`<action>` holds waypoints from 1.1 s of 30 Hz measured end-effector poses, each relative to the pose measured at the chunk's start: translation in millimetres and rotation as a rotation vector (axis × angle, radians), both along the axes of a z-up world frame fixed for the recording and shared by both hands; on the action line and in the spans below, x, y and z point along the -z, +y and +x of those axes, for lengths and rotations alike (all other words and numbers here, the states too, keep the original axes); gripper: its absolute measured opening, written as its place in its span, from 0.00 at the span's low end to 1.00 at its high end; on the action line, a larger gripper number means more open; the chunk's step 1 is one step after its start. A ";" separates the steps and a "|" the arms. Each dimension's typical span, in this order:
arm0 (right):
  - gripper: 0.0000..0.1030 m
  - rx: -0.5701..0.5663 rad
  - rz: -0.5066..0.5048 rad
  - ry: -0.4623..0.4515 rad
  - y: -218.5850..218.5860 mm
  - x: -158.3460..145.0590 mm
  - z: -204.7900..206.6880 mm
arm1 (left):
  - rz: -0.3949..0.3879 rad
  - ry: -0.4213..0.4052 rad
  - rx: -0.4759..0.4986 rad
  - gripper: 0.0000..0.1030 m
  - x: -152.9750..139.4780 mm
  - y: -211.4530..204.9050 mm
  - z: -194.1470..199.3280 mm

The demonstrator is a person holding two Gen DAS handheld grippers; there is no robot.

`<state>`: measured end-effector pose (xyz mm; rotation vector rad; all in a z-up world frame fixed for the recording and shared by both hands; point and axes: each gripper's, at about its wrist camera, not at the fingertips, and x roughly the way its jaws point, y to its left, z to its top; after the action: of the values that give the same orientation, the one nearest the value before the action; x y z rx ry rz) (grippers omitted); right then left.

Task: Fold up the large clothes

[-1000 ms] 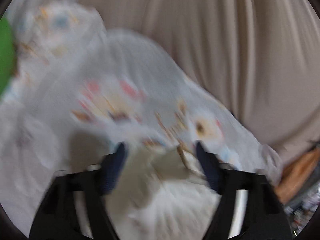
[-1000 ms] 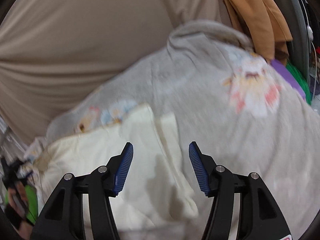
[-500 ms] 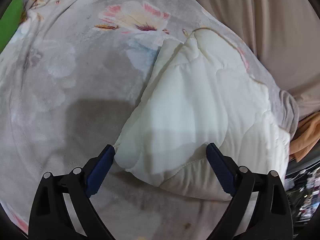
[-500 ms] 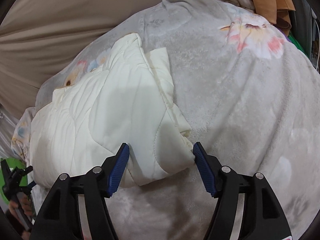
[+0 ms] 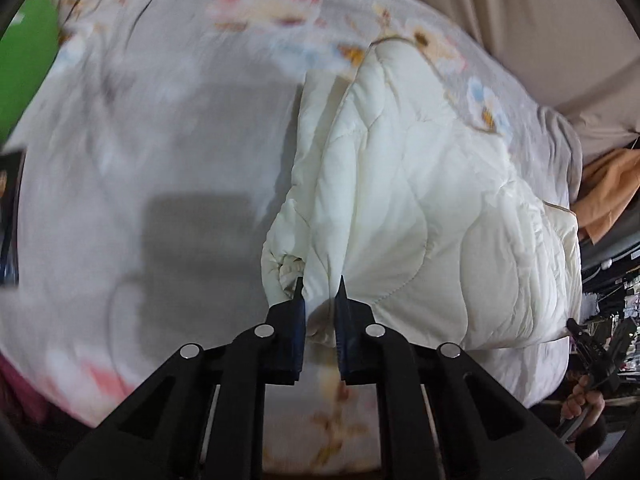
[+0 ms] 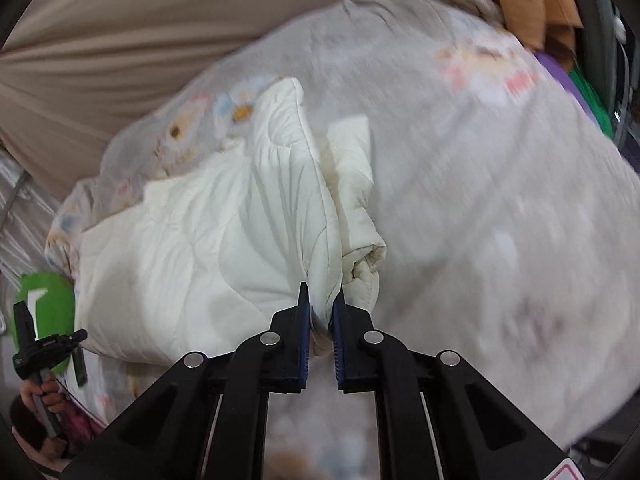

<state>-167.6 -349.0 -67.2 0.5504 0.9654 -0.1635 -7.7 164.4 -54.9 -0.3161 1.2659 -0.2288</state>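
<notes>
The cream quilted garment (image 5: 420,208) looks soft and padded, probably light for its bulk, and it will not keep a shape by itself; the smooth shell may slip a little between hard pads. It lies in a loose heap on a grey flowered blanket (image 5: 168,128) that covers the bed, nearer to the side where a beige curtain (image 6: 132,28) hangs. The best places to take hold seem to be the two near corners of the hem, where the cloth is doubled and stitched, and this is where it is taken now.

The left gripper (image 5: 320,296) has just been closing and its jaws stand almost together, with a fold of the cream corner pinched between them. The right gripper (image 6: 320,300) has also just been closing, and it pinches the other near corner (image 6: 356,264), where the edge is rolled.

The long axis of the garment runs from one gripper to the other, across the near edge of the bed. One narrow part reaches away from the grippers toward the curtain; whether it is a sleeve I cannot tell.

In the right wrist view a hand (image 6: 38,396) holds the other tool's handle.
</notes>
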 end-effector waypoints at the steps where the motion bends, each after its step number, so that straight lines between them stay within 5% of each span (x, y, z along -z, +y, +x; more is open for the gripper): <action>1: 0.09 0.001 0.012 0.055 1.4 15.1 -14.9 | 0.008 0.027 -0.003 0.12 8.0 1.0 -10.8; 5: 0.26 0.013 -0.035 0.181 4.2 47.9 -36.9 | -0.011 0.034 -0.104 0.22 19.8 9.5 -36.7; 7: 0.30 0.036 -0.055 0.132 2.2 28.6 -34.0 | 0.001 -0.023 -0.155 0.28 -3.0 12.1 -32.7; 9: 0.44 0.040 -0.099 0.043 -0.4 1.0 -24.7 | 0.000 -0.140 -0.157 0.42 -38.5 10.1 -20.8; 11: 0.57 0.042 -0.119 -0.036 -4.7 -21.2 -10.6 | 0.002 -0.223 -0.154 0.67 -62.8 5.1 -6.4; 13: 0.59 0.041 -0.137 -0.091 -9.7 -33.6 10.9 | -0.016 -0.278 -0.142 0.76 -76.4 -4.3 17.6; 15: 0.60 0.049 -0.138 -0.110 -15.7 -35.1 37.4 | -0.037 -0.286 -0.136 0.77 -69.6 -16.4 48.7; 18: 0.60 0.067 -0.107 -0.101 -21.7 -22.1 79.0 | -0.086 -0.180 -0.133 0.77 -37.6 -34.1 93.3; 20: 0.58 0.075 -0.088 -0.074 -22.5 -8.3 100.9 | -0.077 -0.133 -0.147 0.65 -17.5 -40.7 109.4; 21: 0.36 0.069 -0.082 -0.062 -21.0 -2.1 106.1 | -0.082 -0.124 -0.139 0.56 -6.9 -44.3 115.8; 23: 0.10 0.058 -0.075 -0.032 -16.2 3.0 116.7 | -0.069 -0.106 -0.116 0.12 0.9 -47.5 118.5; 29: 0.07 0.071 -0.125 -0.334 -6.1 -76.2 99.9 | -0.057 -0.307 -0.087 0.07 -57.0 -45.3 117.7; 33: 0.07 0.095 -0.131 -0.280 -20.1 -53.4 132.1 | -0.032 -0.266 -0.093 0.08 -33.6 -49.2 154.0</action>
<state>-35.5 -369.1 -13.8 0.4835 0.6522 -0.2272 146.4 115.2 -21.2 -0.3584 0.9831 -0.2042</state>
